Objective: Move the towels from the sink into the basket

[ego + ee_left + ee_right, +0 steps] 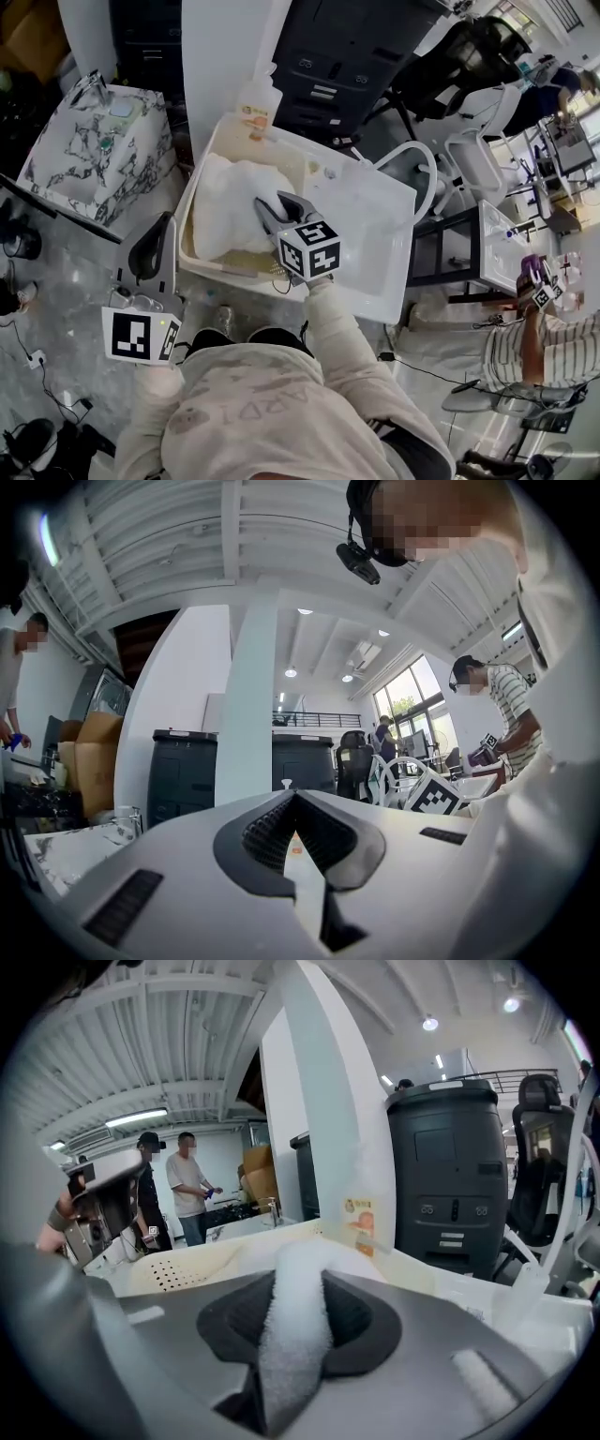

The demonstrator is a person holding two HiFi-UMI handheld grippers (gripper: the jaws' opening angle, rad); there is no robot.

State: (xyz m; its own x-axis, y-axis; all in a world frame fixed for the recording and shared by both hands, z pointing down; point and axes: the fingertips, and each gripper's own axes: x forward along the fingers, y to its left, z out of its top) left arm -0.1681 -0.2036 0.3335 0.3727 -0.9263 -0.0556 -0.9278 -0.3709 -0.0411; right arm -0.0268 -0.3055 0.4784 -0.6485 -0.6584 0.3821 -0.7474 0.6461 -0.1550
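Right claw [274, 208] is clamped on a fold of white towel [230, 202]. The right gripper view shows a thick fluffy strip of the towel [292, 1326] squeezed between the two dark pads and filling the gap from the tips back into the throat. From the head view this claw reaches out over the cream basket [225, 266], pointing away from the person and a little downward, with its marker cube nearest the body. The rest of the towel lies heaped in the basket, just ahead and to the left of the claw tips, and the pinched part joins that heap. A perforated cream wall of the basket [183, 1265] shows just past the claw in the right gripper view.

The white sink [370, 220] lies right beside the basket, on its right. Whether the basket stands inside the sink's left end or only against it cannot be told. A bottle with an orange label [255, 105] stands at the far rim.

Left claw [169, 221] is held well to the left of the basket, over the floor and apart from the towel. In the left gripper view its jaws [295, 799] meet at the tips with nothing between them. A marble-patterned counter [94, 159] stands at the upper left.
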